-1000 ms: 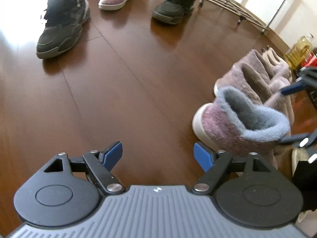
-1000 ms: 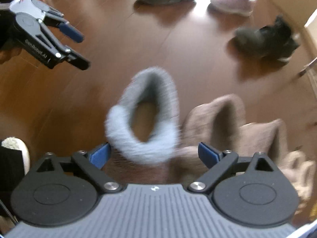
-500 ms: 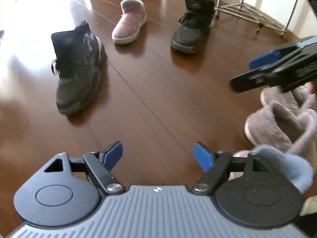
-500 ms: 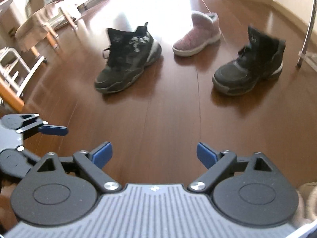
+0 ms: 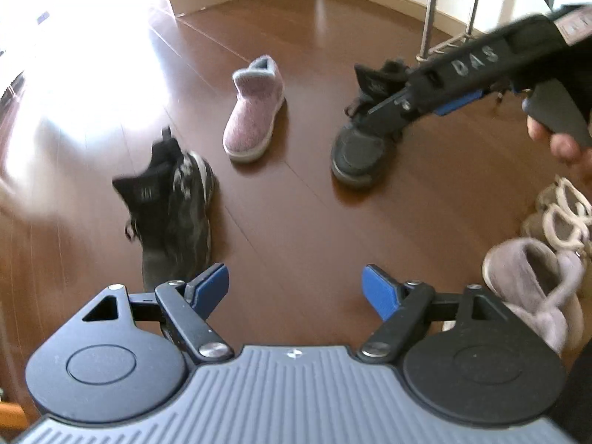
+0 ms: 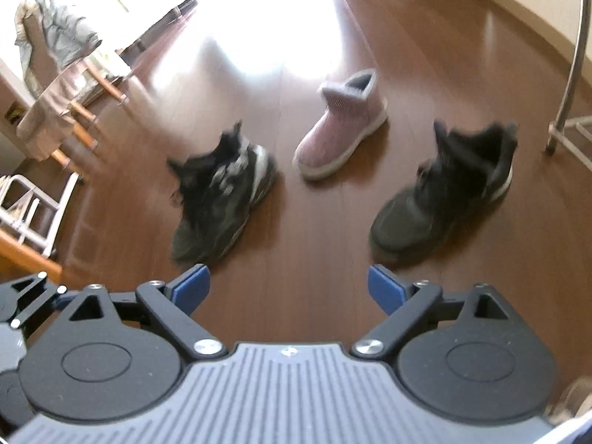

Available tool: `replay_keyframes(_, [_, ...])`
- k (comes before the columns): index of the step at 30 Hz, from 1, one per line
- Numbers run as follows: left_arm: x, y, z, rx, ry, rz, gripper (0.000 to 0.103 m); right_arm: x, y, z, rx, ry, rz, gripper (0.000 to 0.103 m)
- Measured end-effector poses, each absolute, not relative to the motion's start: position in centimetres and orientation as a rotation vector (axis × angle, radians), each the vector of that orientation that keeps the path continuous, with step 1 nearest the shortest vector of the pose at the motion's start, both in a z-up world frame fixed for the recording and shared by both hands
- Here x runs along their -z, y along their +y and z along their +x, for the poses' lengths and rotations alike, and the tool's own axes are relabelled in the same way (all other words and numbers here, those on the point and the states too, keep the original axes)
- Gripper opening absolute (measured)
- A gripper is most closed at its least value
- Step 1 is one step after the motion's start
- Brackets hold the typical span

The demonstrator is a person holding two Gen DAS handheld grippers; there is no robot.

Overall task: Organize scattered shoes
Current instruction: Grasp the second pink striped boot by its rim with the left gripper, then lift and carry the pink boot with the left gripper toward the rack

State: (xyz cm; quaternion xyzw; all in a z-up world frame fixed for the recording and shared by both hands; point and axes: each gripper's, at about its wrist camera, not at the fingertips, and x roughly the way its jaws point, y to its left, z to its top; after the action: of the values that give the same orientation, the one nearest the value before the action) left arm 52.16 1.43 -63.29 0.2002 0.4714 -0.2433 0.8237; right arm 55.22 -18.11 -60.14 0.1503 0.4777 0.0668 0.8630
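Sneakers (image 6: pixel 222 199) flanking pink boot (image 6: pixel 340 129)

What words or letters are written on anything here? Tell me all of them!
"DAS": pale letters on the black right gripper, seen from the left wrist camera.
Label at that gripper's upper end: print too blurred to read.
Mark on the nearer black sneaker, at its heel: too blurred to read.

Probably a home: wooden floor (image 6: pixel 314 251), scattered shoes (image 6: pixel 340 125), draped chair (image 6: pixel 55 85).

The boot (image 6: pixel 342 125) stands behind and between two sneakers (image 6: pixel 222 192) (image 6: pixel 444 192).
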Motion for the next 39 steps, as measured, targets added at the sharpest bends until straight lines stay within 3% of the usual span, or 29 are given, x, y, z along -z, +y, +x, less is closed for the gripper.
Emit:
replay_keyframes(10, [78.4,-1.2,67.6,0.659,1.012,0.473,0.081,69.6,-19.9,66.0,-0.015,0.960,0.468,0.091])
replay_keyframes(22, [83.9,-10.1,85.1,0.650,0.949,0.427,0.083,69.9,-22.6,72.0,0.196,0.802,0.482,0.092])
replay_keyframes(30, [86.5,-10.4,85.6,0.638,0.910,0.449,0.060,72.4,-23.4,73.1,0.254,0.841,0.458,0.092])
replay_keyframes(39, [86.4,-9.2,84.1,0.644,0.953,0.440,0.053,72.3,-23.3,73.7,0.231,0.818,0.446,0.092])
